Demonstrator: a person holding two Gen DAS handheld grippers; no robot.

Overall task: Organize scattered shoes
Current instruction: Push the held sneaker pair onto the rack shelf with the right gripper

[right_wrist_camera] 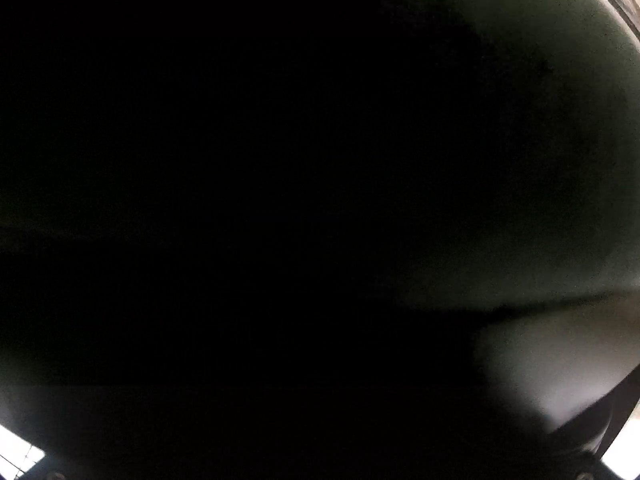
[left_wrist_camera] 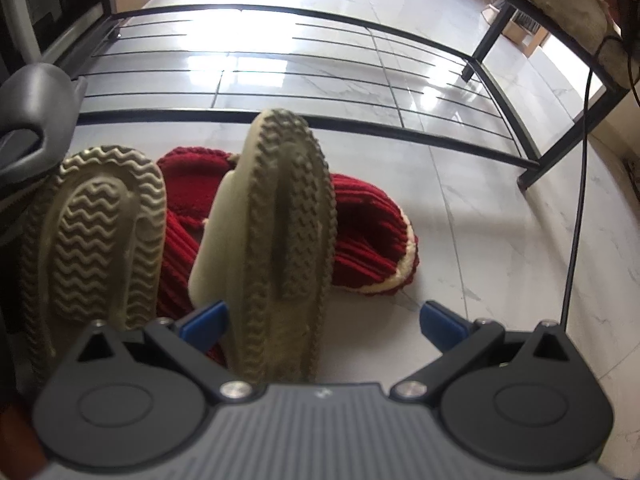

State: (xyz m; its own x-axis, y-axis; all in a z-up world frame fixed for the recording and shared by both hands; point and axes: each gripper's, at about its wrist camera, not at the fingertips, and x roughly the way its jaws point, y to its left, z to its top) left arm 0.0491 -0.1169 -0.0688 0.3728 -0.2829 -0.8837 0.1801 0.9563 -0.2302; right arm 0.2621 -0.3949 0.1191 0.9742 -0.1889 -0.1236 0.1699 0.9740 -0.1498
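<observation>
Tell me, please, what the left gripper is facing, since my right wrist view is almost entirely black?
Observer: The left gripper is open, with a beige slipper on edge between its fingers.
Operator: Are other shoes nearby?
Observer: A second beige slipper shows its sole on the left, in front of the red knitted slippers.
Operator: And the rack?
Observer: The black shoe rack stands just beyond the shoes.

Glossy white marble floor [left_wrist_camera: 500, 240] reflects bright window light; a black metal rack [left_wrist_camera: 280, 60] stands on it
</observation>
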